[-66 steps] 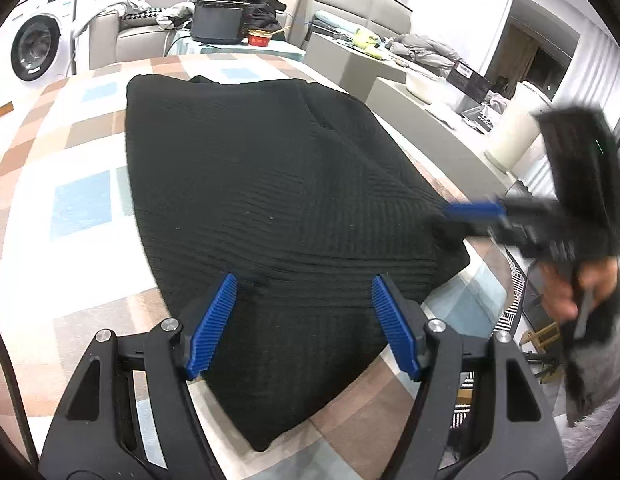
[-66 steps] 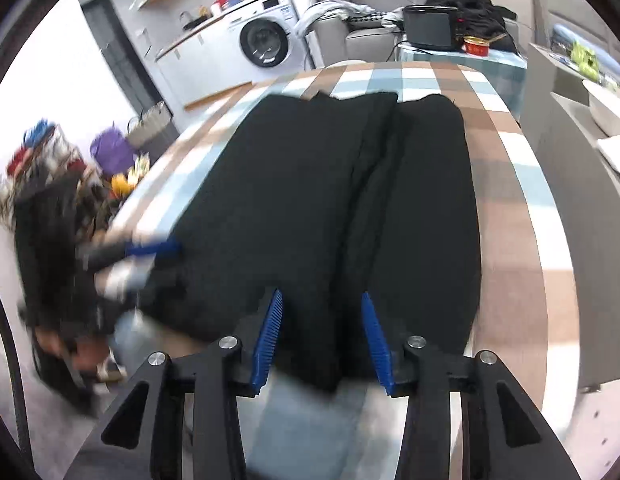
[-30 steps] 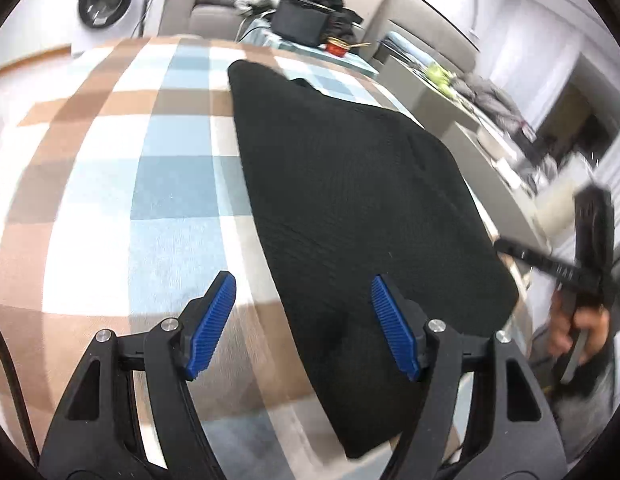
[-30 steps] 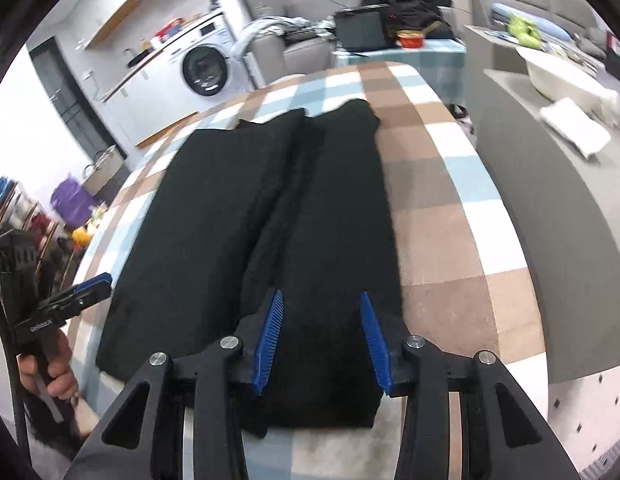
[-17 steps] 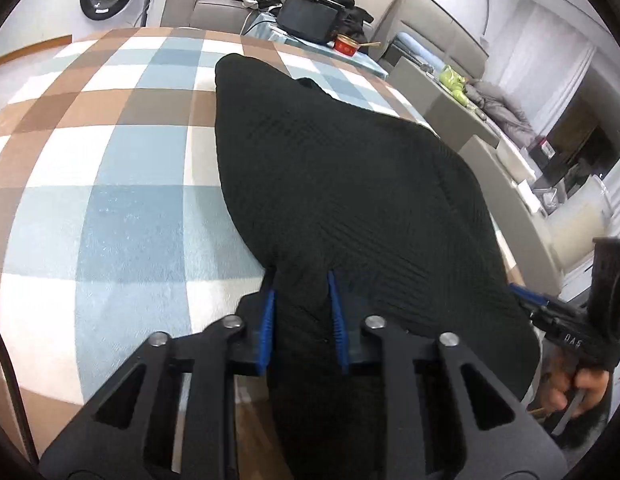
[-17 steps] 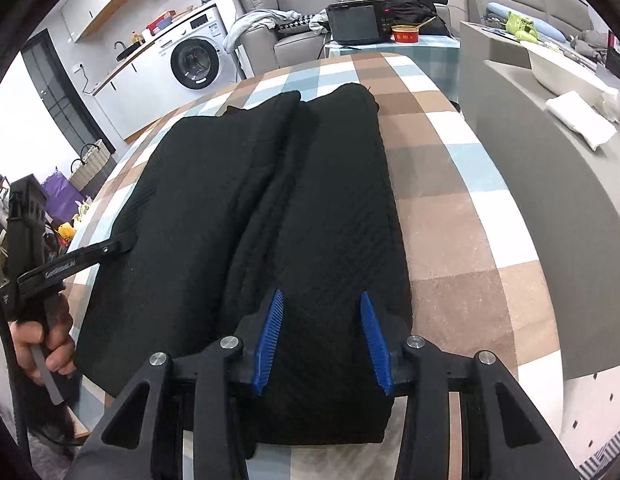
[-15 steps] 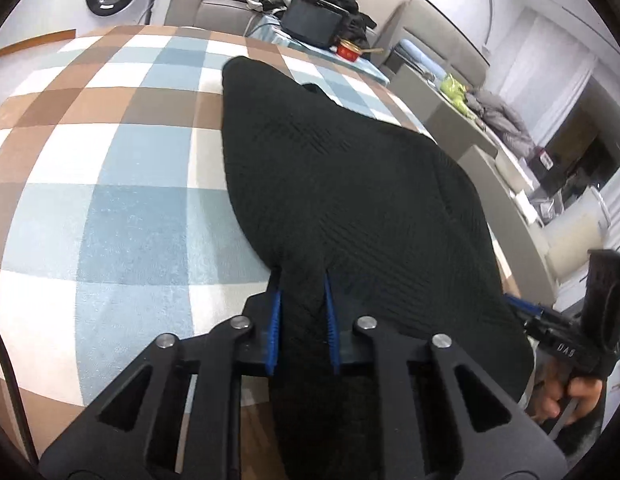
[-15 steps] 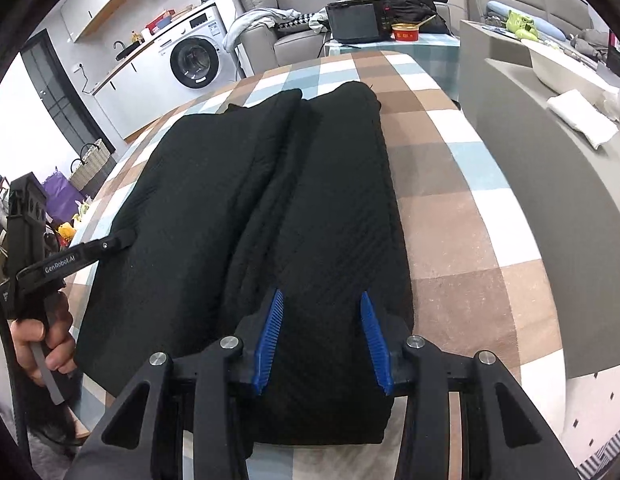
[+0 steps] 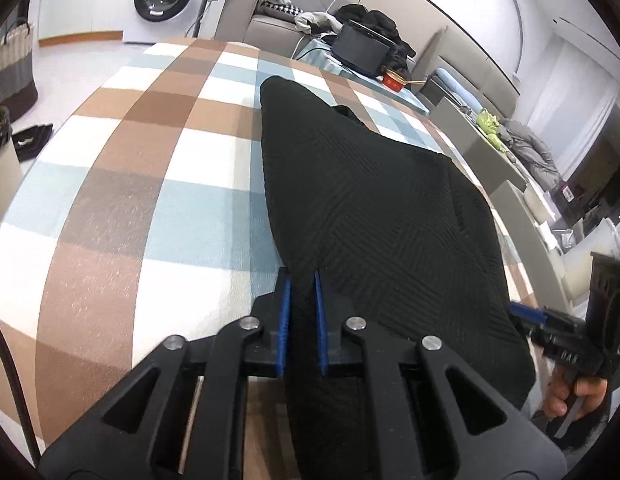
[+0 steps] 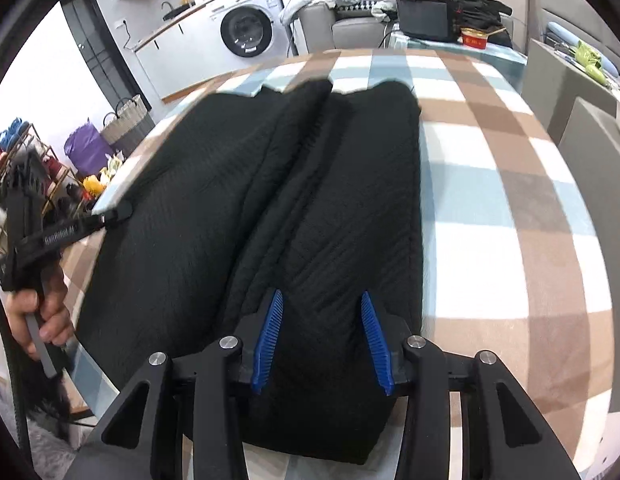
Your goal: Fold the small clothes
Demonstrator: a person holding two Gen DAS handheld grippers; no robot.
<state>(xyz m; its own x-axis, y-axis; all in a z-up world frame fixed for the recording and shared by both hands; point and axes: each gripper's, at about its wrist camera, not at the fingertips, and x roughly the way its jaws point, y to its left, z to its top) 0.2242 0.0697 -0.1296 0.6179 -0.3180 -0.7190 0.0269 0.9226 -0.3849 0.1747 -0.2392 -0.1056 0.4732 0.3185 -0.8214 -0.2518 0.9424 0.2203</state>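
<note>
A: Jaws on the left gripper (image 9: 301, 312) were spread wide over bare cloth a second ago; now they are closing, with the near left edge of the black knitted garment (image 9: 374, 216) between the blue pads.

B: And the right gripper (image 10: 321, 332)?

A: No change there. Its jaws are half spread astride the garment's near right corner, fabric between the pads, but I cannot tell whether they press it.

B: Where does the garment lie?

A: Flat along the checked desk (image 9: 150, 200), its two long sides already turned in to meet down the middle, near end at the desk's edge.

B: So what follows?

A: Probably lifting that near end and carrying it toward the far end.
</note>
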